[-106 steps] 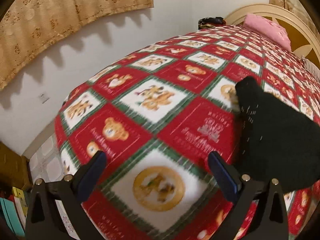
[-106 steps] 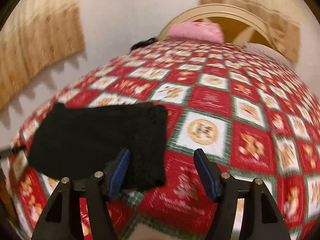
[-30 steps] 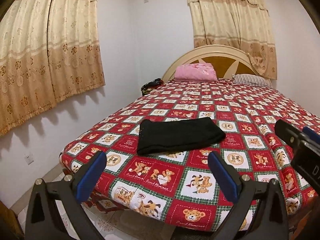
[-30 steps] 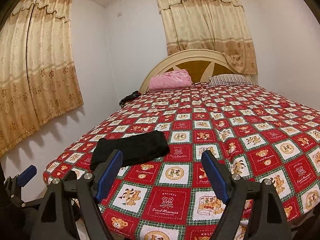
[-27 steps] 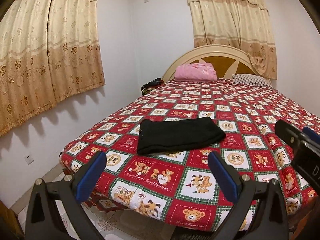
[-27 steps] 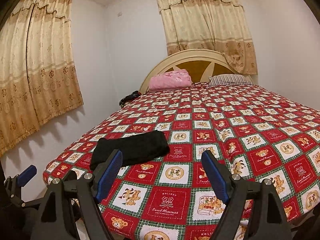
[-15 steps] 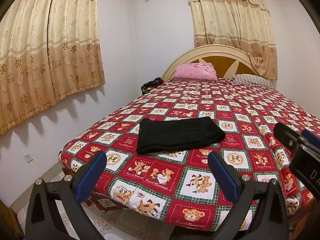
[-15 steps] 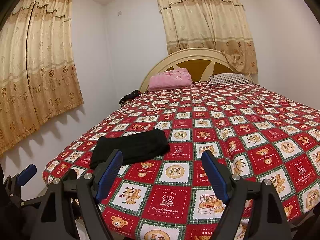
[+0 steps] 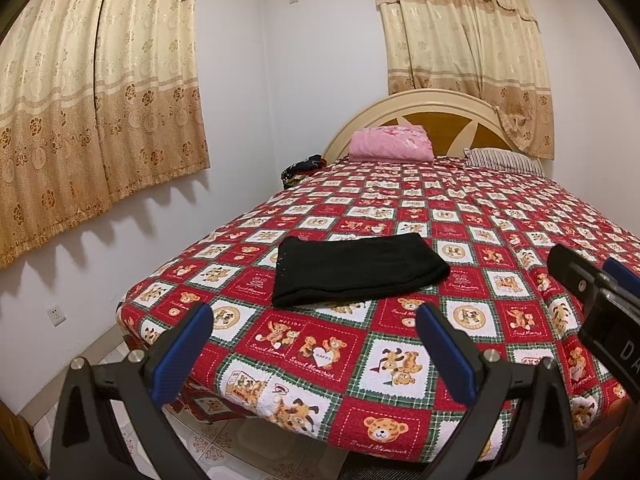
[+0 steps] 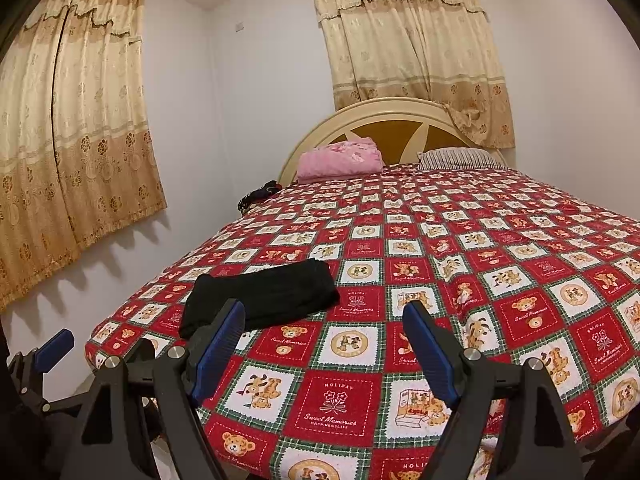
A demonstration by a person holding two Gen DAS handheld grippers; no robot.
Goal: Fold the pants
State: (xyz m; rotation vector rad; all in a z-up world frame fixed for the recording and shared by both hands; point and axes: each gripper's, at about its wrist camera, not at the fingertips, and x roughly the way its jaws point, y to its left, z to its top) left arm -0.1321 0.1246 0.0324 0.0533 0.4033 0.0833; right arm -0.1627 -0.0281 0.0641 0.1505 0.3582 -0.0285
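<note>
Left wrist view: the bed [image 9: 500, 216] carries a red bear-print quilt; a pink blanket [image 9: 390, 143] and a striped pillow [image 9: 502, 159] lie at the headboard [image 9: 420, 112], with curtains [image 9: 100, 88] on the walls. The black folded pants [image 9: 356, 270] lie flat near the foot corner. The left gripper [image 9: 314, 354] has its fingers spread and empty, short of the pants and apart from them. The right gripper shows at the right edge.

Right wrist view: the right gripper [image 10: 326, 352] has its fingers spread, holding nothing. The pants [image 10: 264, 298] lie beyond the left finger [image 10: 218, 346], which overlaps their near edge in the picture. Nothing stands between.
</note>
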